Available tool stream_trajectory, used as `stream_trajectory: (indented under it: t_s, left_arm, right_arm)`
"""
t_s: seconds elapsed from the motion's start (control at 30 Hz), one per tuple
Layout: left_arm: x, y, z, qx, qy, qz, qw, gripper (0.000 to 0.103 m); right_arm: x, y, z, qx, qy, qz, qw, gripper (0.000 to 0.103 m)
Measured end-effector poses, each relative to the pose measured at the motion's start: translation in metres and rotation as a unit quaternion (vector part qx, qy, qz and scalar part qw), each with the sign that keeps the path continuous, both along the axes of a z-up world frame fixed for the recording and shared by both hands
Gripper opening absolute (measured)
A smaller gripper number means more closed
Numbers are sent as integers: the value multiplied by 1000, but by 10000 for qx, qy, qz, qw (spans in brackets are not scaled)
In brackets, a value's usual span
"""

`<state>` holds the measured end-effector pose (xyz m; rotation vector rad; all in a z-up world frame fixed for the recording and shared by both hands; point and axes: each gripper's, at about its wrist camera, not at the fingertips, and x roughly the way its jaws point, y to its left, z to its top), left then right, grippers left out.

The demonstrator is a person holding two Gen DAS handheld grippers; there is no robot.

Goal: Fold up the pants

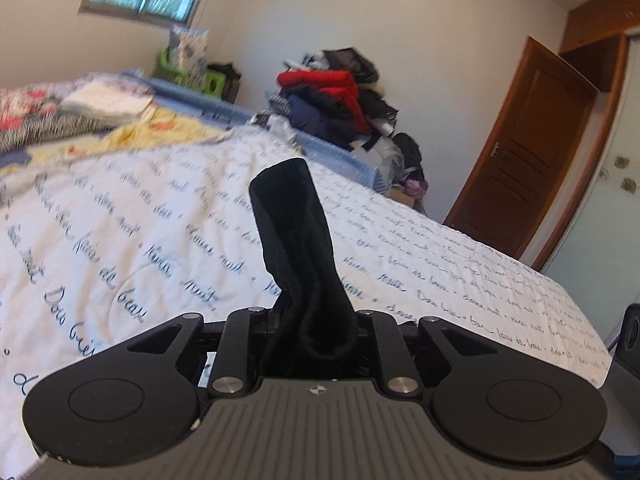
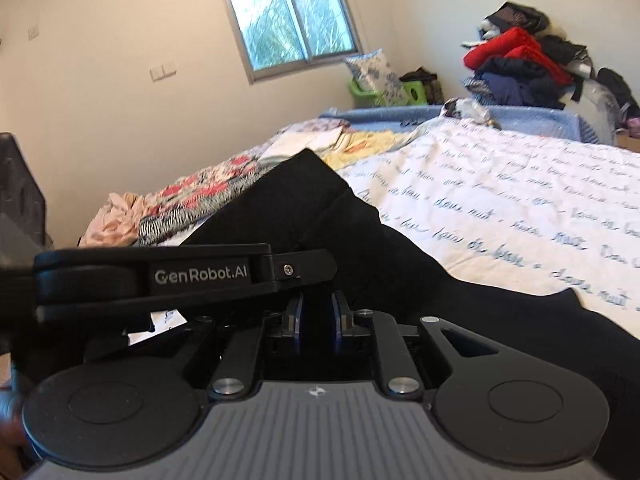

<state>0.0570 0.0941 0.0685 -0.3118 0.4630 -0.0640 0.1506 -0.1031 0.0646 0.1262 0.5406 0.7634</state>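
The black pants [image 2: 312, 216] are held up over the bed by both grippers. In the left wrist view a bunched strip of the pants [image 1: 296, 240] rises from my left gripper [image 1: 312, 320], which is shut on it; the fingertips are hidden by the cloth. In the right wrist view my right gripper [image 2: 318, 312] is shut on the pants, blue pads [image 2: 298, 312] pressed on the fabric, which spreads up to a corner and trails right across the bed. The left gripper's body [image 2: 160, 276] crosses just left of and above the right gripper.
The bed has a white quilt with blue script [image 1: 160, 220]. Folded floral and yellow linens [image 2: 224, 188] lie at its far side. A clothes pile with a red garment [image 1: 340, 96] stands by the far wall. A wooden door [image 1: 528, 152] is at right.
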Motion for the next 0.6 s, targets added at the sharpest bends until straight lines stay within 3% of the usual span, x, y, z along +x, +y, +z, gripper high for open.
stream_trajectory:
  t_s: [0.1, 0.33, 0.6]
  left_arm:
    - [-11, -24, 13, 210, -263, -214, 9992, 23]
    - [-15, -60, 33, -46, -415, -908, 9950, 25]
    - [-16, -110, 38, 97, -683, -1465, 9868, 28]
  right_arm:
    - [-6, -18, 5, 202, -97, -200, 9995, 15]
    - [-19, -69, 19, 695, -153, -672, 9952, 15]
    - [-33, -104, 28, 838, -311, -1289, 9876, 15]
